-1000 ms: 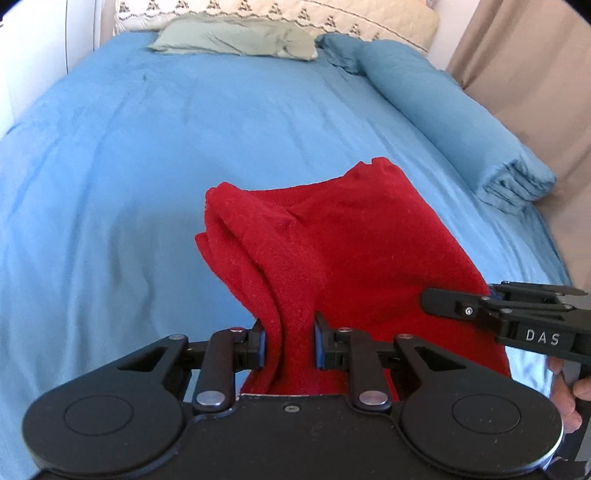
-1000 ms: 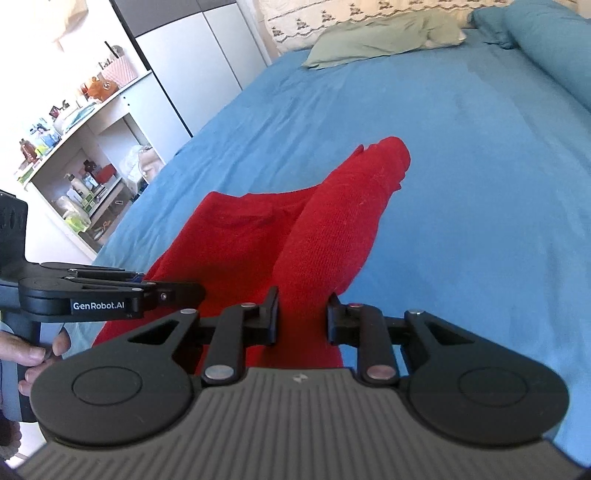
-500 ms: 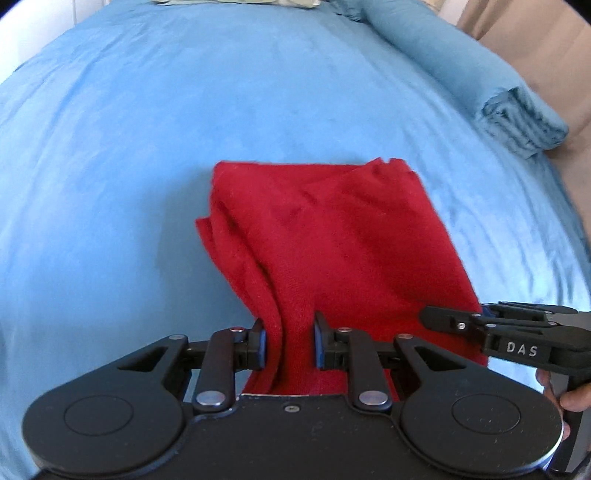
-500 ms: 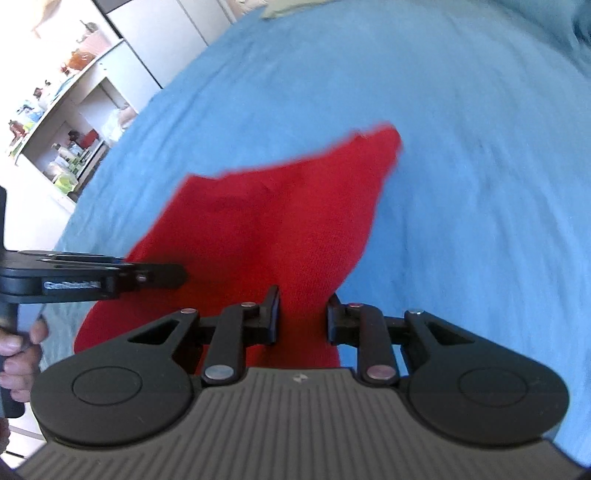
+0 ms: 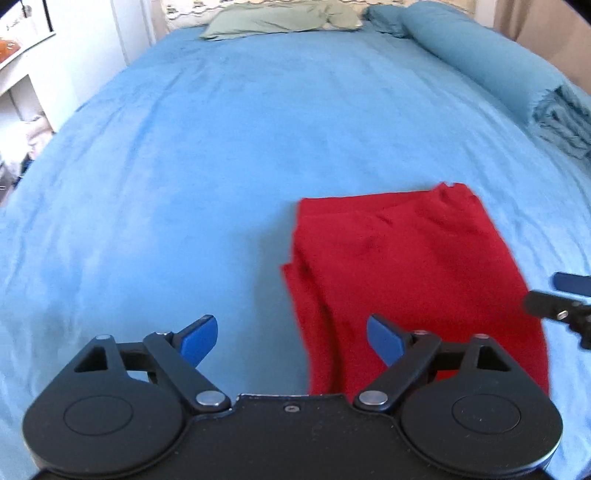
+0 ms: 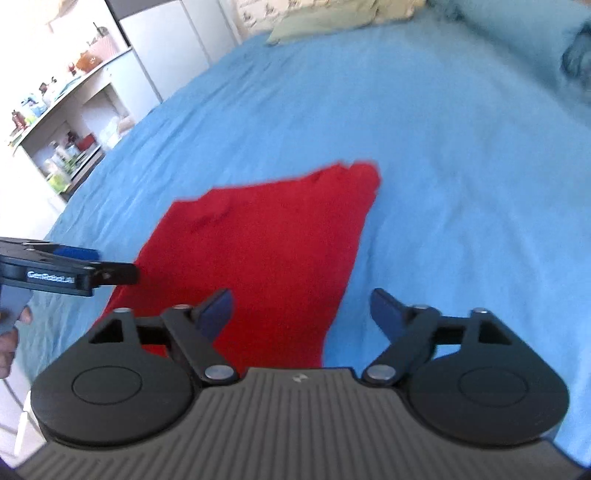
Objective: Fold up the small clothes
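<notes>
A red garment (image 5: 406, 266) lies folded flat on the blue bed sheet (image 5: 221, 147); it also shows in the right wrist view (image 6: 266, 251). My left gripper (image 5: 291, 338) is open and empty above the garment's near left edge. My right gripper (image 6: 303, 310) is open and empty above the garment's near right edge. The right gripper's tip (image 5: 561, 301) shows at the right edge of the left wrist view. The left gripper (image 6: 66, 271) shows at the left of the right wrist view.
A rolled blue blanket (image 5: 517, 74) lies along the bed's right side. A green pillow (image 5: 280, 16) lies at the head of the bed. White shelves (image 6: 62, 122) with small items stand to the left of the bed.
Both grippers have opened and let go of the red garment. The garment, held up before, now lies flat on the bed. Both grippers have drawn back slightly.
</notes>
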The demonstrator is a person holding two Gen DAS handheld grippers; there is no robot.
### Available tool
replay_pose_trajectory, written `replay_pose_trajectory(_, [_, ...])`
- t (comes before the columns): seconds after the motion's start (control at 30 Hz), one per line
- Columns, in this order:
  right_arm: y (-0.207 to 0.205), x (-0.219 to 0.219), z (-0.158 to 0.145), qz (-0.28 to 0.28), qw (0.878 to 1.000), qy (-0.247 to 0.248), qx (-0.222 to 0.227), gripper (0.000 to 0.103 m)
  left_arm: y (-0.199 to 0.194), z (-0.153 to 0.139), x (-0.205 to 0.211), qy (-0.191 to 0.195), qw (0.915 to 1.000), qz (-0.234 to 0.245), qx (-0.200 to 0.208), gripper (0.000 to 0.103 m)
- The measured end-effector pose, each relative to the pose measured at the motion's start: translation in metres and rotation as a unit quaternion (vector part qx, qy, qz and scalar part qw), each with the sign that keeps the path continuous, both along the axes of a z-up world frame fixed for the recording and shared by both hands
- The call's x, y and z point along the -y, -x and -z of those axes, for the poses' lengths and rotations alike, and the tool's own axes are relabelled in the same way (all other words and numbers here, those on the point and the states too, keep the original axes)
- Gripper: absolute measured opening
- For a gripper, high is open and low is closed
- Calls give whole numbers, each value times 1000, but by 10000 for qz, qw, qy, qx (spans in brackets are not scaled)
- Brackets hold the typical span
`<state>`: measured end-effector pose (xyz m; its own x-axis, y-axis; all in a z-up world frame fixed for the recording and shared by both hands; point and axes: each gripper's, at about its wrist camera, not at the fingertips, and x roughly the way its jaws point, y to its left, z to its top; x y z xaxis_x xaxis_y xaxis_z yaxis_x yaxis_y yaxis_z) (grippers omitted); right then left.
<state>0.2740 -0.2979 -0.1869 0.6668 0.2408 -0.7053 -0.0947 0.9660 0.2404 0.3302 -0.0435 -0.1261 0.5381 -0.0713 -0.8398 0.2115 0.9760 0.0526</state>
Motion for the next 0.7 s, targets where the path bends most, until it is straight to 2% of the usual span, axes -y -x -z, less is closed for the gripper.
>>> replay_pose_trajectory(0.1, [-3,4,0,245,9995,187,2,99,-1,13,-9,-5,9999,-141,19,91])
replay_pose_trajectory(0.2, [-4,11,17,475,9982,369,-9,98,4,29,-16,-51,9997,-218,123,90])
replay_pose_trajectory(0.3, [-2,22,35,536,9981,292,49,97,9,50,-18,-157,9994,-196,238,88])
replay_pose_trajectory(0.43, [6,25,54,565,9977,214,312,97,16,67,-27,41,9985,-279,463,88])
replay_pose_trajectory(0.57, [13,23,59,584,9962,207,612,98,25,61,-27,57,9972,-344,668,86])
replay_pose_trajectory(0.63, [18,22,54,646,9951,168,723,98,32,46,-31,205,9963,-439,703,86])
replay_pose_trajectory(0.7, [28,21,39,732,9935,81,864,98,44,18,-36,470,9943,-497,817,88])
